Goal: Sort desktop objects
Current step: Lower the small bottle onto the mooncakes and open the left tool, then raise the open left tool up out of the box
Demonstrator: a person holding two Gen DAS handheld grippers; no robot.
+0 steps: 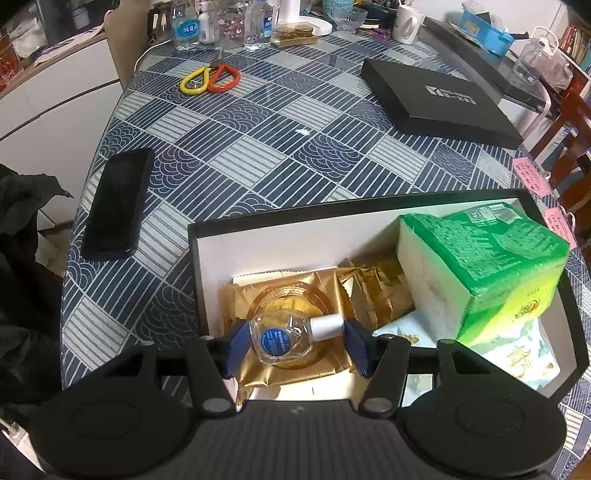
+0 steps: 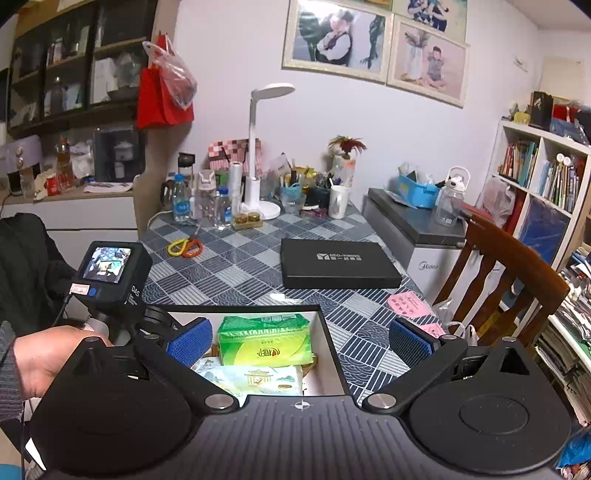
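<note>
Far left on worktop (image 1: 258,122): black phone (image 1: 116,203), flat, near the edge. Behind it, well apart: scissors (image 1: 210,78) w/ yellow + orange handles, lying flat. Back edge: row of water bottles (image 1: 185,24), white lamp base.

Centre-front: open black box (image 1: 195,258) w/ white lining. Inside, left part: gold packets (image 1: 295,288), flat. Above these, left tool (image 1: 295,341) clamped on small clear bottle (image 1: 286,338), blue round label, silver cap pointing right, bottle lying sideways betw. the blue pads (image 1: 236,347), one pad on its base end, other on cap. Whether bottle touches the gold packets below: can't tell.

Right part of box: green tissue pack (image 1: 484,266), tilted, leaning over a pale printed packet (image 1: 517,354).

Beyond box, right-centre: black lid (image 1: 439,99) w/ white logo, flat on worktop, well apart from box. White mug (image 1: 406,24) at back. Pink paper slips (image 1: 530,175) at right edge.

Right wrist view: right tool (image 2: 299,338) wide open, gripping nothing, held over near edge of box. Wooden chair (image 2: 509,266) + bookshelf (image 2: 543,173) far right.
</note>
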